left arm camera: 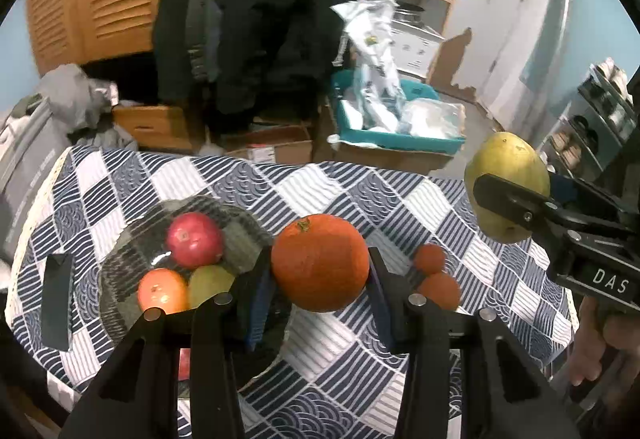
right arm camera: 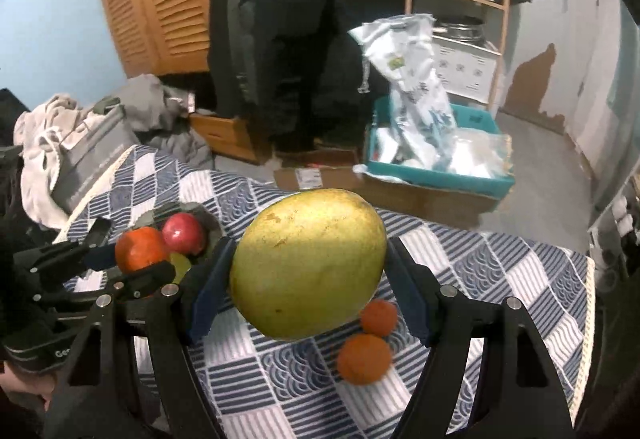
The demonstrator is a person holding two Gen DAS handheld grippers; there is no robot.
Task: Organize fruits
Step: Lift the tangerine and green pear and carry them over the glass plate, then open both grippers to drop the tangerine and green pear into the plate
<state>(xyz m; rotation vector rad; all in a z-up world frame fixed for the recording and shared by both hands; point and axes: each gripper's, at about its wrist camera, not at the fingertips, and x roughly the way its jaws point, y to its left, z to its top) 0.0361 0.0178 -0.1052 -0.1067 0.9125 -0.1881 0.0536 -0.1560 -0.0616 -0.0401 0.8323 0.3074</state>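
My left gripper [left arm camera: 320, 271] is shut on a large orange [left arm camera: 320, 262], held above the checked tablecloth just right of a glass bowl [left arm camera: 120, 271]. The bowl holds a red apple [left arm camera: 195, 239], a small orange [left arm camera: 163, 291] and a green fruit [left arm camera: 210, 283]. My right gripper [right arm camera: 308, 275] is shut on a big yellow-green mango [right arm camera: 308, 263], held in the air; it also shows in the left wrist view [left arm camera: 508, 187] at the right. Two small tangerines [right arm camera: 364, 359] [right arm camera: 379, 317] lie on the cloth below the mango; they also show in the left wrist view [left arm camera: 430, 258] [left arm camera: 440, 291].
A dark flat object [left arm camera: 58, 301] lies on the cloth left of the bowl. Beyond the table's far edge stand cardboard boxes [left arm camera: 268, 147], a teal crate of bags [left arm camera: 396, 127], hanging coats and a wooden shelf. A shoe rack [left arm camera: 592, 119] stands at right.
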